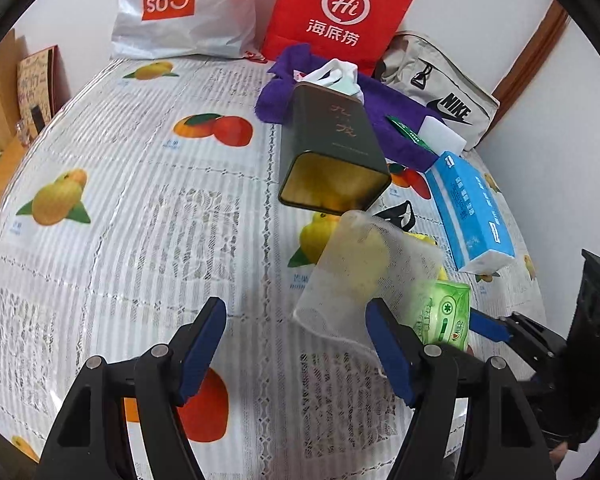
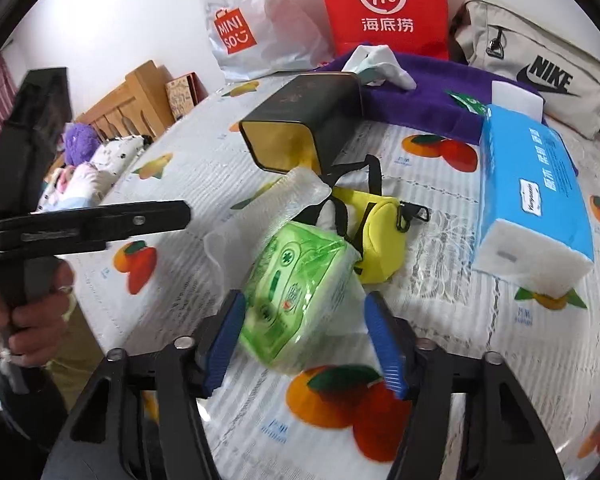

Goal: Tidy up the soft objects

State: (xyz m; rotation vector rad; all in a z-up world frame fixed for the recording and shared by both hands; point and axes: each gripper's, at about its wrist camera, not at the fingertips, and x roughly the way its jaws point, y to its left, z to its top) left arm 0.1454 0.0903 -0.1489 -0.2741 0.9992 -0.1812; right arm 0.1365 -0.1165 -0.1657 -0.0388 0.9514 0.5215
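Left wrist view
Surface: a table (image 1: 120,208) under a white lace-patterned cloth printed with oranges and lemons; I take the dark tin (image 1: 332,152), lying on its side with its open mouth toward me, as my landmark.
My left claw (image 1: 296,344): jaws apart, nothing between the blue pads; only bare cloth lies under them.
Mesh pouch (image 1: 356,276): translucent, just in front of the tin's mouth, beside my right-hand pad; I cannot tell if it touches.
Green tissue pack (image 1: 444,312): beyond the pouch from the tin, partly hidden by my finger.
Blue tissue pack (image 1: 472,212): right of the tin, well apart from my claw.
Purple towel (image 1: 396,120): behind the tin.
Room: a white MINISO bag (image 1: 180,8) and a red paper bag (image 1: 340,12) stand behind the tin against a white wall; a beige Nike bag (image 1: 444,92) lies right of them.

Right wrist view
My right claw (image 2: 304,344): jaws apart around the green tissue pack (image 2: 296,280); the picture is blurred and I cannot tell whether the pads press it.
Yellow pouch (image 2: 376,228): in front of the tin (image 2: 300,128), just behind the green pack.
Room: wooden furniture (image 2: 136,96) and a purple plush (image 2: 82,142) stand left of the tin, off the table.
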